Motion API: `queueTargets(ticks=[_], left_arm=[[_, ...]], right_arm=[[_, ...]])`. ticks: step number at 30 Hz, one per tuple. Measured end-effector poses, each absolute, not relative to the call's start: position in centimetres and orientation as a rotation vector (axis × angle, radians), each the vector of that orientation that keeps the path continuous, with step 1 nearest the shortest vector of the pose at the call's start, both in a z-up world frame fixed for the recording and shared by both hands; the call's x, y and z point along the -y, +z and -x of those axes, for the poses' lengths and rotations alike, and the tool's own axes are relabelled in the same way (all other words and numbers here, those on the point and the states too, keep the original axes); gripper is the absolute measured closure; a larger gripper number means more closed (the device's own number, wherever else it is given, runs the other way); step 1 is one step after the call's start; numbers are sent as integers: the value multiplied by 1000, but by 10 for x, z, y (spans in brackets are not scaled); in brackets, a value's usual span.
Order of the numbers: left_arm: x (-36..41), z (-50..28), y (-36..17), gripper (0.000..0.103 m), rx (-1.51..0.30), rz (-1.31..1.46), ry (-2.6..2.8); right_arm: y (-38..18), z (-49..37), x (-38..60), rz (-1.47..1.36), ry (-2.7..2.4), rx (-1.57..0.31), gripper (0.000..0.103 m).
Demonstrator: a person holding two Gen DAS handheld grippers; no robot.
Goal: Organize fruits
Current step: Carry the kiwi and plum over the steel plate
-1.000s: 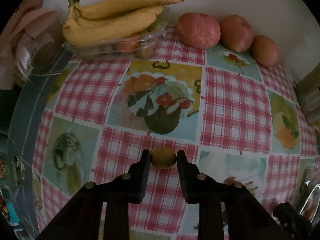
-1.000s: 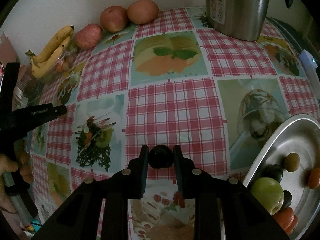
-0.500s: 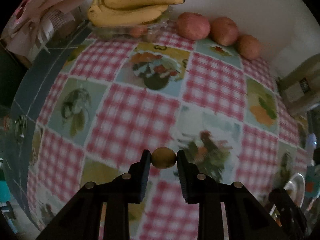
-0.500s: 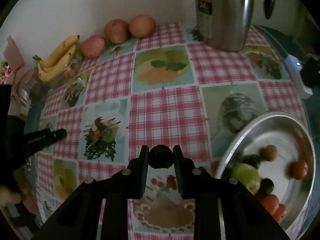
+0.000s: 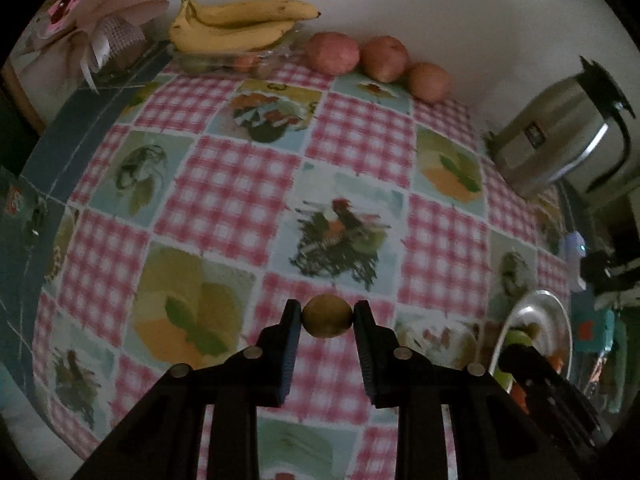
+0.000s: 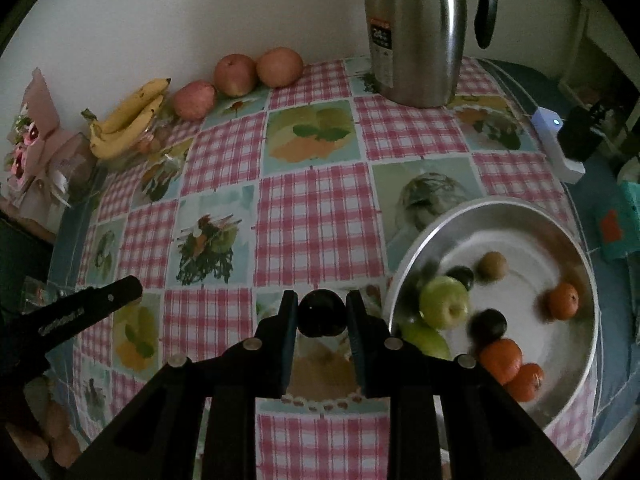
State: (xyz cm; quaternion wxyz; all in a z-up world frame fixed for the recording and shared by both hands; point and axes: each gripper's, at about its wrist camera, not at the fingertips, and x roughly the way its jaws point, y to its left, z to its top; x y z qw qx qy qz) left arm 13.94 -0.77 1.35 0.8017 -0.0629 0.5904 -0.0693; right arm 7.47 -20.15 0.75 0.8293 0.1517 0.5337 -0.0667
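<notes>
My left gripper (image 5: 327,316) is shut on a small yellow-green fruit (image 5: 327,317), held above the checked tablecloth. My right gripper (image 6: 322,314) is shut on a small dark round fruit (image 6: 322,314), held just left of a round metal bowl (image 6: 408,256). The bowl holds green apples (image 6: 444,302), oranges (image 6: 501,360), dark fruits (image 6: 487,325) and a brownish fruit (image 6: 493,266). The bowl also shows in the left wrist view (image 5: 562,312) at the right, partly hidden by the right gripper's arm. The left gripper's finger shows in the right wrist view (image 6: 80,312) at the left.
A bunch of bananas (image 5: 236,26) lies on a clear tray at the back left, with three red apples (image 5: 333,53) along the wall. A steel thermos jug (image 6: 416,32) stands at the back right. A wrapped bouquet (image 5: 92,28) is at the far left corner. A white device (image 6: 558,142) lies at the right edge.
Both grippers have pulled back and risen with their fruits still held. The right gripper has moved toward the bowl, which now fills more of its view.
</notes>
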Motion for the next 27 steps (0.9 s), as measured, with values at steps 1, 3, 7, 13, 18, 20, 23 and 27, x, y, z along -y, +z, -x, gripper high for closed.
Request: queueTargets(ticks=[1,3,7,13,18,20,23,27], left_arm=[[9,-134,13,74,-1265,143,-152],[11,-122,12,74,-1265,163,-159],[17,-102,11,74,-1255,179,-165],[28,-76,16,74,-1221,206,-193],[44,-65,26,74,-1180,194,-232],[52,-61,26,74,-1170,192,-256],[60,-59,19,74,-1196,199,-278],[81,-54,14,74,-1207,156,-331]], right_arm=[[8,-70,200,-311,-146,-1133,78],[10,-64,199,-295,-152,-1132,78],[17,-48,196,-272,-163,-1121,78],[22,-27,198,-263,-180,-1110,77],[17,-16,207,-268,-196,-1127,77],[15,-14,213,-278,-206,-1130,77],[10,-13,229,-304,-224,-1140,77],[-1,-11,254,-356,-267,-1170,77]])
